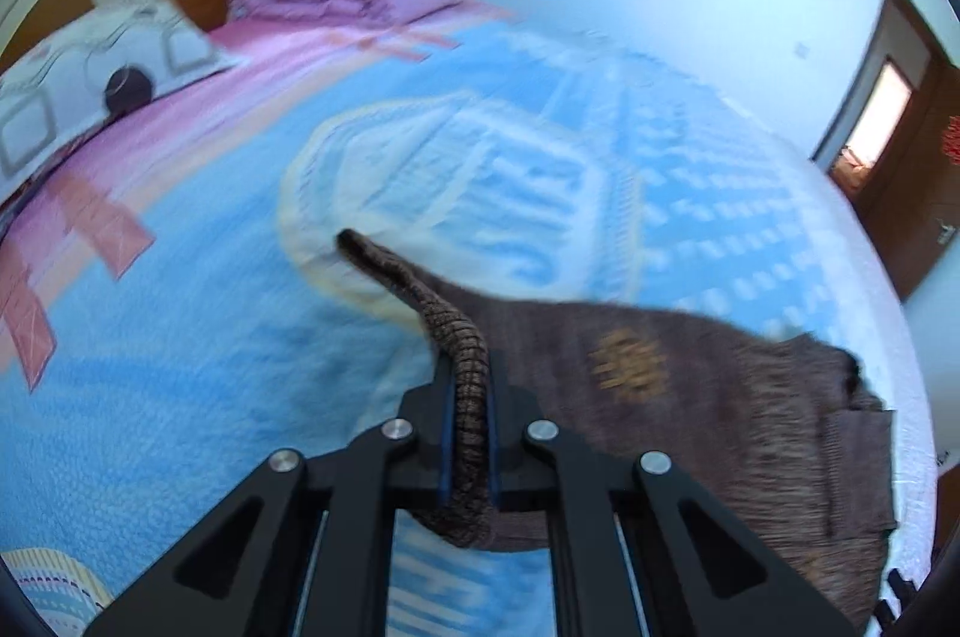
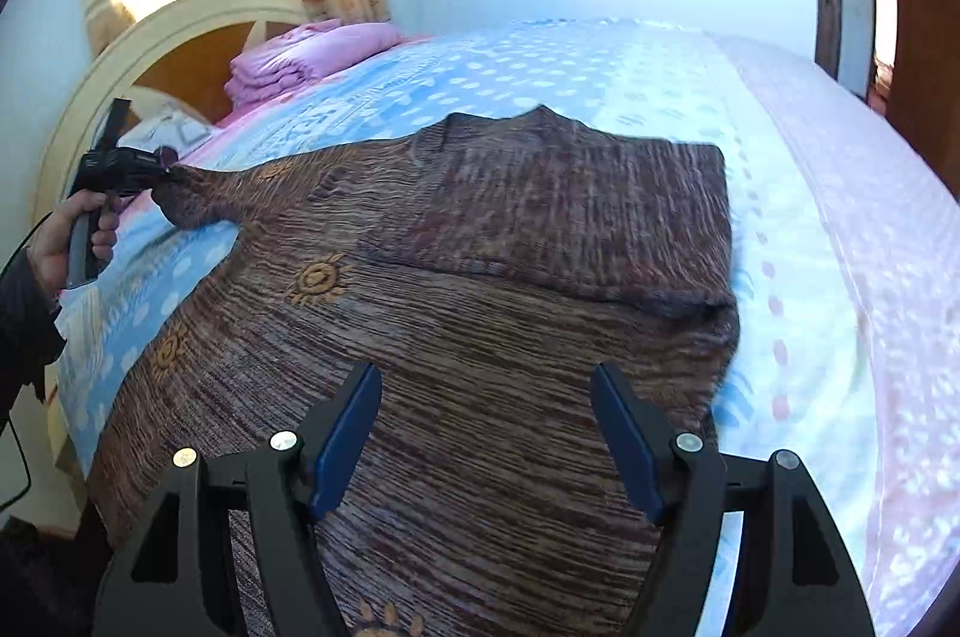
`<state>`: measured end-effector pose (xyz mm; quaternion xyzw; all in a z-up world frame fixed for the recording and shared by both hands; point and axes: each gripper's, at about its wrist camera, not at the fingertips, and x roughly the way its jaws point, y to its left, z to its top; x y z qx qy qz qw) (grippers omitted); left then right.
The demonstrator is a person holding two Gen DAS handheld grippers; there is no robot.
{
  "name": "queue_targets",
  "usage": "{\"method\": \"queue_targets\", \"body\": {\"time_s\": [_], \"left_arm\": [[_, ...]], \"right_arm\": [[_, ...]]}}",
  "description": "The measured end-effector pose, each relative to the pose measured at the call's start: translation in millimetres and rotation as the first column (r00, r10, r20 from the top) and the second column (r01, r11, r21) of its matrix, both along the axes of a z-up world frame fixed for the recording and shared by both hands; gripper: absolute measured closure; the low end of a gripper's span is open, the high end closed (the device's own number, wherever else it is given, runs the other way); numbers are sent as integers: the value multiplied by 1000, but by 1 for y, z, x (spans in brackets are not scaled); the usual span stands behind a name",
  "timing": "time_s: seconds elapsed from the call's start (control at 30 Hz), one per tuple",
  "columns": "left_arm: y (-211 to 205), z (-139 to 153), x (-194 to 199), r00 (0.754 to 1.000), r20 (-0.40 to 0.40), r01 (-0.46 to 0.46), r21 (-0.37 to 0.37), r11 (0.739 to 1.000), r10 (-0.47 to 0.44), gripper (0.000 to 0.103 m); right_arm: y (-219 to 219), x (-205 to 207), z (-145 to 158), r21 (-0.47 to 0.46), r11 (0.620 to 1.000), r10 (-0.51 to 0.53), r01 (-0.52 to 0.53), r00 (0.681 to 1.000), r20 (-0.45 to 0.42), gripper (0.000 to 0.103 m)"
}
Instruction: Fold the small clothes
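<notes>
Lying spread on the blue patterned bed cover [image 2: 540, 55], the brown knitted garment [image 2: 480, 337] is seen with one sleeve folded across its upper part. Its ribbed edge [image 1: 465, 385] is clamped between the pads of the left claw [image 1: 467, 397], at about 9 o'clock in the right wrist view, and is lifted off the bed. The right claw [image 2: 486, 433] is held released above the garment, nothing between its fingers. A pink folded quilt [image 2: 300, 58] is placed near the headboard [image 2: 150, 43].
</notes>
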<state>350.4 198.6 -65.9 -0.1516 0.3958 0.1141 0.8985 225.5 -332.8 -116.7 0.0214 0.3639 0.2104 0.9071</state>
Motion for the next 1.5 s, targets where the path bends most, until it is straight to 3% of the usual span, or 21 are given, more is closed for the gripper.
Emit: {"method": "queue_targets", "body": {"time_s": [0.2,0.6,0.8,1.03,1.17,1.27,1.37,1.43,1.5], "left_arm": [[-45,30,13,995,43,93,-79,992,-90,95],[-148,75,34,970,123,231,-192,954,-210,95],[-193,72,47,963,128,265,-266,927,-239,95],[-253,38,46,950,103,311,-336,889,-293,95],[-298,13,41,938,85,346,-275,897,-336,95],[-332,-9,37,926,39,377,-171,910,-377,95],[-352,-24,32,907,-3,419,-94,903,-421,92],[-361,-26,28,893,-41,447,-36,894,-448,84],[-362,-18,19,873,-29,487,-4,873,-487,58]], "right_arm": [[-17,-2,-1,54,998,-43,43,999,-2,30],[-29,-8,1,98,992,-77,77,997,-1,30],[-30,-9,2,105,991,-78,77,997,3,30],[-26,-7,-4,105,992,-66,67,998,-10,30],[-24,-6,-8,108,992,-64,65,998,-17,30],[-21,-5,-12,104,993,-60,63,998,-27,30],[-18,-6,-17,85,995,-52,54,998,-27,30],[-15,-5,-21,70,997,-42,44,999,-29,30],[-14,-4,-24,65,997,-28,30,999,-32,30]]}}
